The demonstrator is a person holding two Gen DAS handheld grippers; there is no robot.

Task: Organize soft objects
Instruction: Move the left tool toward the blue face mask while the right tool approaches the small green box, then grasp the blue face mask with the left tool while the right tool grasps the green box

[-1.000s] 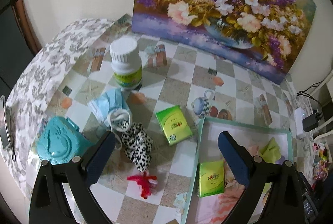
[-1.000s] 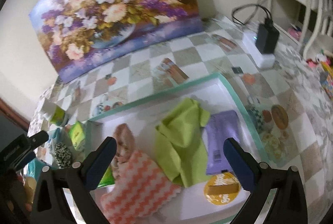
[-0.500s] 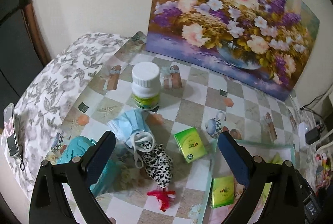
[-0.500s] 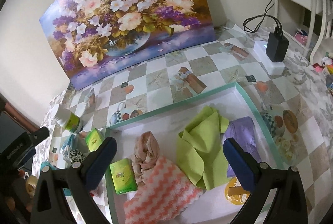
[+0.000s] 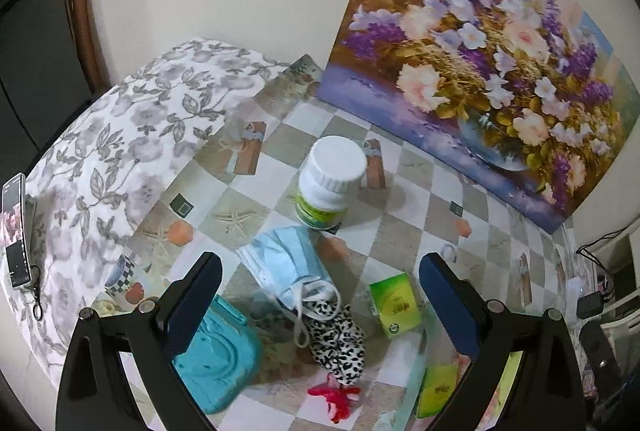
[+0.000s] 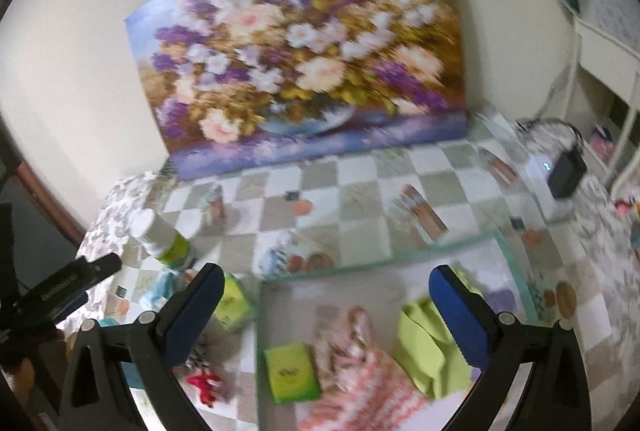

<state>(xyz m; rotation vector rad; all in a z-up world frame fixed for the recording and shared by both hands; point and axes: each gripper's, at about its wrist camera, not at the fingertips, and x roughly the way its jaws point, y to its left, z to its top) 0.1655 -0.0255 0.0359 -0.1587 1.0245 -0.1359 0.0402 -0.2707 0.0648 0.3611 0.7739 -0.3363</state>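
Observation:
My left gripper hangs open above a light blue face mask and a leopard-print soft toy with a red tuft. A green tissue pack lies to the right on the table. A teal-rimmed tray holds another green pack, a green cloth, an orange-and-white zigzag cloth, a beige crumpled cloth and a purple pack. My right gripper is open above the tray's back left part, holding nothing. The right wrist view is blurred.
A white pill bottle stands behind the mask. A teal plastic case lies under the left finger. A flower painting leans on the wall. A phone rests on the floral cloth at left. A black charger sits at far right.
Both grippers have risen and pulled back, so the table items look smaller and lower in each view. The right view swung left and is now blurred. Nothing was picked up.

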